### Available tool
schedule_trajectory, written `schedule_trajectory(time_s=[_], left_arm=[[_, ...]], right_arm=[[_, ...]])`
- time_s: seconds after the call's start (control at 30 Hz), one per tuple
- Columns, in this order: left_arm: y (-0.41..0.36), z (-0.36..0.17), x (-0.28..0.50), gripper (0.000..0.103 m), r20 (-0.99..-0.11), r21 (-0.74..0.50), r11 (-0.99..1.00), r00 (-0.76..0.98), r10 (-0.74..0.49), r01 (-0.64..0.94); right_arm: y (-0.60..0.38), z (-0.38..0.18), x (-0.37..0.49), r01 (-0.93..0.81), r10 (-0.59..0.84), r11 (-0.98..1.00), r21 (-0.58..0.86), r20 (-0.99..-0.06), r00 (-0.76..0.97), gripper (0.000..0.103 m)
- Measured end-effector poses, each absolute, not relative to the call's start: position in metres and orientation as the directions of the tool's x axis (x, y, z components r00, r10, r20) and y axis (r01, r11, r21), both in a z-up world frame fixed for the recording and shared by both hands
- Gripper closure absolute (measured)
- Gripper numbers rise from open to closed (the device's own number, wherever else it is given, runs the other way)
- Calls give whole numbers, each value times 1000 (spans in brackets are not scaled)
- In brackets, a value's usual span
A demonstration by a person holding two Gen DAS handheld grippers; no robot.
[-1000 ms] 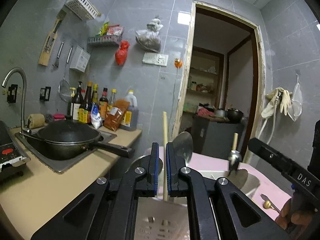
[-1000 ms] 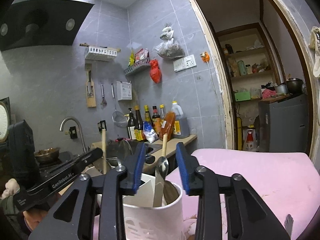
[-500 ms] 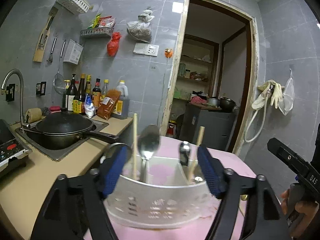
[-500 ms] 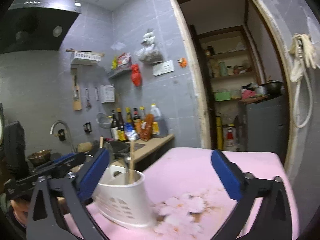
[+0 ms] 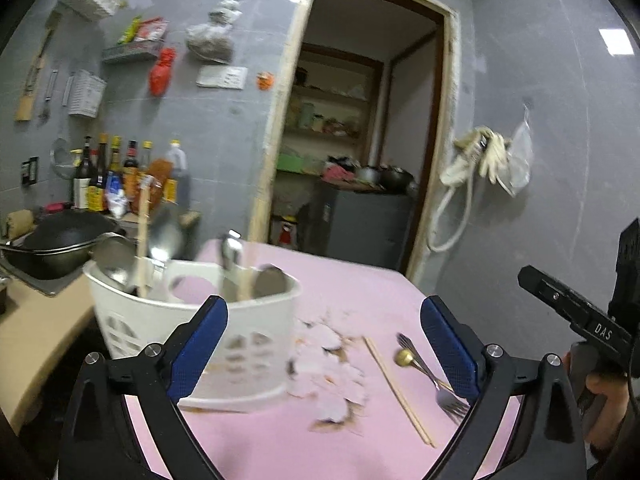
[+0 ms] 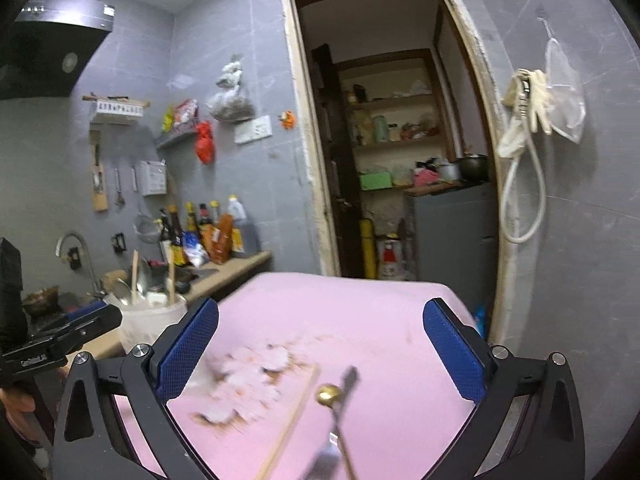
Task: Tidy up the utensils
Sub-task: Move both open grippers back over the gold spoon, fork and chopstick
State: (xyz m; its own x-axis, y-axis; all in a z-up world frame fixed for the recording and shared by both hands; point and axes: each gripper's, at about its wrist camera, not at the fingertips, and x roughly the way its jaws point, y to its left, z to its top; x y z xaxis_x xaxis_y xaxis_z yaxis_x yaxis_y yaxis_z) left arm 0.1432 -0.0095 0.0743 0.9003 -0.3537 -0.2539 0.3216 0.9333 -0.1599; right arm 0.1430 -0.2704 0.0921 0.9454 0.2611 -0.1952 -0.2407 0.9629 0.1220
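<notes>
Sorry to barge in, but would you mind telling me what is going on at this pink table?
A person is sorting utensils with two handheld grippers. Several spoons already stand in the white utensil holder. The left gripper and right gripper are both open and empty, their jaws having just opened. A wooden chopstick, a gold spoon and a fork lie on the pink table, not yet picked up.

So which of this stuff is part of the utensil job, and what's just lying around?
Job:
- white caddy, spoons already in it
- chopstick on the pink mat
- fork
- gold spoon

Lying about:
- wok
- sauce bottles
- rubber gloves
</notes>
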Motion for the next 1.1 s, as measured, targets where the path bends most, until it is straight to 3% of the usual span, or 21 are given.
schedule_trajectory(time_s=[0.6,0.77,0.97,1.1], left_arm=[[-88,17,207,11,-645,-123,914,668,-371,387],[-101,2,224,45,-722,-135,901,582,-374,411],[-114,-13,241,65,-786,-169,890,487,-381,424],[-116,-19,247,69,-799,-165,893,473,-370,419]], right_arm=[[-304,19,159,-166,130,986,-9,-577,807,0],[-298,6,162,-209,128,976,-58,-625,770,4],[-290,-6,166,-269,164,961,-56,-670,724,23],[-283,-17,169,-290,150,953,-88,-696,703,29]])
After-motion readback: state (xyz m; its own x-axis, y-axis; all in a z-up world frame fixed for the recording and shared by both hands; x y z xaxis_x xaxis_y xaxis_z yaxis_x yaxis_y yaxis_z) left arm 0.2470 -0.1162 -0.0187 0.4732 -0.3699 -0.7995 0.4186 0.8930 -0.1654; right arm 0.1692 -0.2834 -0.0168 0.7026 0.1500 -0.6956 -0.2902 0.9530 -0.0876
